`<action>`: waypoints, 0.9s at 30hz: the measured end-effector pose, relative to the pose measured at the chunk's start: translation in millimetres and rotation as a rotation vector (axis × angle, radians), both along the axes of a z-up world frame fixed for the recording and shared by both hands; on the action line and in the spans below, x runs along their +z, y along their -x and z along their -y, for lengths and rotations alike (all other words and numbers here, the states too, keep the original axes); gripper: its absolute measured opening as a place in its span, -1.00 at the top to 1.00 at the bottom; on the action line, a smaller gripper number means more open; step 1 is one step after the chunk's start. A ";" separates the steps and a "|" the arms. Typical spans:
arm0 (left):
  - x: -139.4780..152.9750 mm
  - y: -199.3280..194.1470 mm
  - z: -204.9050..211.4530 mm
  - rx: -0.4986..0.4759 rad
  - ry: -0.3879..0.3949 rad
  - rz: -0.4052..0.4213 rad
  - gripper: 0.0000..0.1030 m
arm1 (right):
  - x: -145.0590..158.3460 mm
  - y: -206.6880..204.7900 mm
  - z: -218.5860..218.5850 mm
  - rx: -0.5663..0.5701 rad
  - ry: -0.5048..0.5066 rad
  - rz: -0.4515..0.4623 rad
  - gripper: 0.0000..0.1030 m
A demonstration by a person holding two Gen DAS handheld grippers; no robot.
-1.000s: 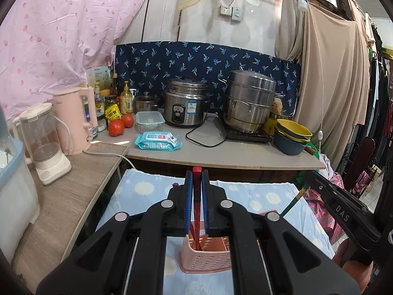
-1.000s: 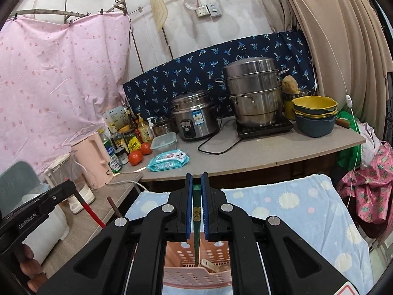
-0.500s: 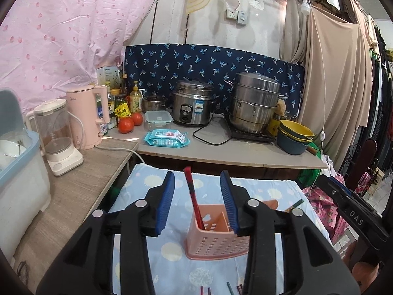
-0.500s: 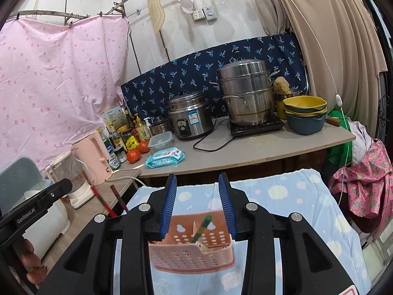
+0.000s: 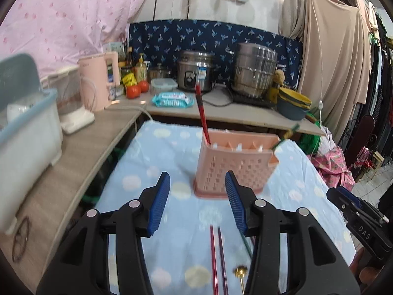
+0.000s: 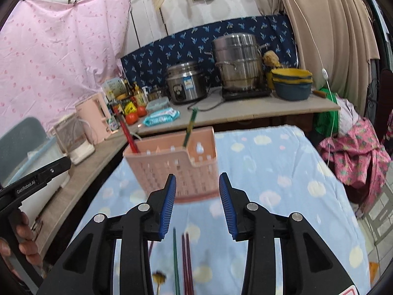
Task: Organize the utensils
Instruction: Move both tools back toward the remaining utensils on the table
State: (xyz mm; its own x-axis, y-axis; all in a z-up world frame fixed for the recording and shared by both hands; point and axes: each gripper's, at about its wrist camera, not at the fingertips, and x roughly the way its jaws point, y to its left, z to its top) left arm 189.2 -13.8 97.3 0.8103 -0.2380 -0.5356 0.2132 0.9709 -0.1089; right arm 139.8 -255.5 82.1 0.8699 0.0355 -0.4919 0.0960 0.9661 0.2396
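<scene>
Claws: left claw (image 5: 197,200) and right claw (image 6: 197,202) both gaping, empty.
Standing in pink perforated plastic caddy (image 5: 235,166): red chopstick (image 5: 202,115), green chopstick (image 6: 189,129).
Cut off: loose chopsticks (image 5: 217,260) running off frame.

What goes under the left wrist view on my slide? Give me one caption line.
Left gripper, jaws open and empty, above loose chopsticks on the cloth, facing the pink utensil basket holding a red chopstick.

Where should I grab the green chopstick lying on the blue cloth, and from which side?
Take the green chopstick near the middle of its thin shaft, coming down from above with the right gripper, fingers set either side of it. It lies flat on the cloth, running away from you, with the dark red pair close on its right, so the right-hand finger has little room there.
</scene>
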 end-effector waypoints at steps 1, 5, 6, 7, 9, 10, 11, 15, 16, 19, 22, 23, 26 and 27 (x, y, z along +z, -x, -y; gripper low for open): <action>-8.0 8.9 -1.6 -0.004 -0.005 -0.011 0.13 | -6.2 8.0 -0.9 0.004 -0.005 -0.016 0.31; -34.7 37.7 -2.3 -0.009 -0.050 -0.038 0.13 | -31.6 43.2 -9.9 0.000 0.017 -0.069 0.31; -41.2 43.9 -2.6 -0.015 -0.055 -0.050 0.13 | -38.8 53.2 -13.1 -0.003 0.029 -0.083 0.31; -48.5 51.1 -3.1 -0.022 -0.059 -0.061 0.13 | -45.3 61.1 -15.2 -0.004 0.037 -0.096 0.31; -61.9 63.4 -3.8 -0.027 -0.066 -0.083 0.13 | -59.4 77.6 -21.0 -0.003 0.044 -0.127 0.31; -69.0 69.2 -4.0 -0.028 -0.069 -0.095 0.13 | -66.8 85.2 -23.5 -0.004 0.049 -0.142 0.31; -75.0 73.5 -3.9 -0.032 -0.067 -0.109 0.13 | -74.8 93.1 -26.2 -0.005 0.051 -0.160 0.31; -99.2 87.1 -3.9 -0.043 -0.066 -0.174 0.13 | -102.1 114.1 -36.2 0.007 0.046 -0.225 0.31; -104.0 90.1 -3.5 -0.044 -0.067 -0.185 0.13 | -107.8 117.7 -38.1 0.010 0.043 -0.236 0.31; -117.7 96.8 -3.2 -0.040 -0.069 -0.218 0.13 | -122.8 126.0 -41.6 0.008 0.036 -0.263 0.31; -128.3 102.9 -2.6 -0.040 -0.071 -0.245 0.13 | -132.2 129.2 -42.8 0.008 0.014 -0.278 0.35; -130.7 104.5 -2.4 -0.039 -0.073 -0.249 0.13 | -134.2 129.9 -43.5 0.010 0.009 -0.281 0.36; -136.7 107.9 -3.0 -0.039 -0.072 -0.267 0.13 | -137.8 130.8 -47.0 0.019 0.008 -0.288 0.47; -137.7 108.3 -2.7 -0.038 -0.073 -0.270 0.13 | -139.4 130.6 -48.3 0.022 0.011 -0.292 0.53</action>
